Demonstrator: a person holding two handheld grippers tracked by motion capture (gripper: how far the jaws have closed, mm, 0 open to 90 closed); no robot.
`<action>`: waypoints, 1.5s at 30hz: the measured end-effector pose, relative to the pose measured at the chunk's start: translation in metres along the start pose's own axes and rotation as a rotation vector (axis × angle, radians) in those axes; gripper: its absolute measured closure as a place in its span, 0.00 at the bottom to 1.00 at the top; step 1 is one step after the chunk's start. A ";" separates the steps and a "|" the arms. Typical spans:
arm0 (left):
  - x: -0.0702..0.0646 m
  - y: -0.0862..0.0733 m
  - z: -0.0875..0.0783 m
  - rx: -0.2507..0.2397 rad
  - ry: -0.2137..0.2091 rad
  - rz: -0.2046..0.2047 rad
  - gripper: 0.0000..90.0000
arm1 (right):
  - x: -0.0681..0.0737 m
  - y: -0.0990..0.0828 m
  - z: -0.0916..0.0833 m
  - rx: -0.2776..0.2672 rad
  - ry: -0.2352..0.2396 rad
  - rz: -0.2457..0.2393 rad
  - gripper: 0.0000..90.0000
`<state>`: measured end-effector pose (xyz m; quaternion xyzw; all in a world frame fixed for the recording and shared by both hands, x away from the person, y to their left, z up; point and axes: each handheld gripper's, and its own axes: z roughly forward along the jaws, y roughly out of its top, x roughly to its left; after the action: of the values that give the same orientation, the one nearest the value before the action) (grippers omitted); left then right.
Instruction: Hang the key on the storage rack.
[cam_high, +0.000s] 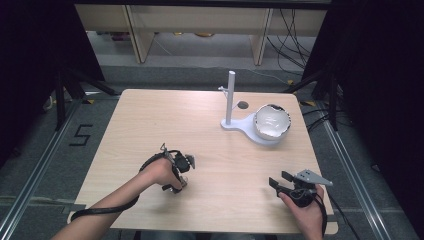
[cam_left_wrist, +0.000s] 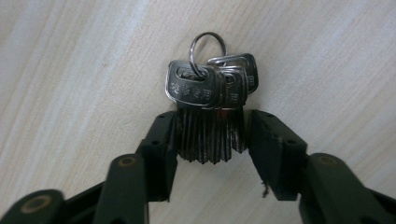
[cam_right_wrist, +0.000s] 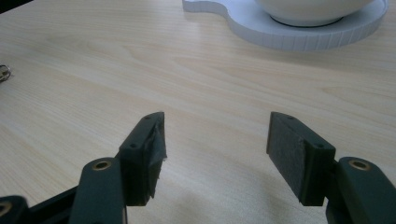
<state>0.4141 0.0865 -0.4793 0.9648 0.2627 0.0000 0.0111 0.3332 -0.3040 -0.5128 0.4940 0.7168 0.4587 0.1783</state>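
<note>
Looking down in the high view, the left hand-held gripper (cam_high: 182, 162) points at the desk (cam_high: 150, 120) near its front left, the right hand-held gripper (cam_high: 280, 181) hovers at the front right, and a white bowl (cam_high: 272, 121) sits on a white stand (cam_high: 231, 105) far right. In the left gripper view, a bunch of keys (cam_left_wrist: 210, 112) on a ring lies on the desk between the jaws, one pad (cam_left_wrist: 163, 140) touching the blades, the other just clear, so nothing is clamped. In the right gripper view, the jaws stand wide apart over bare wood.
</note>
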 end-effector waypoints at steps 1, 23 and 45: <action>-0.002 0.000 0.000 0.000 -0.003 -0.007 0.60 | -0.001 0.000 0.001 -0.006 -0.003 -0.013 0.43; -0.007 -0.002 -0.001 -0.019 0.006 0.054 0.84 | -0.001 0.000 0.001 -0.005 -0.002 -0.011 0.43; -0.005 0.025 -0.014 -0.143 -0.024 0.067 0.58 | -0.004 0.000 0.001 -0.022 -0.005 -0.051 0.43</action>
<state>0.4227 0.0625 -0.4647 0.9698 0.2293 0.0074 0.0830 0.3363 -0.3070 -0.5141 0.4747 0.7237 0.4605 0.1970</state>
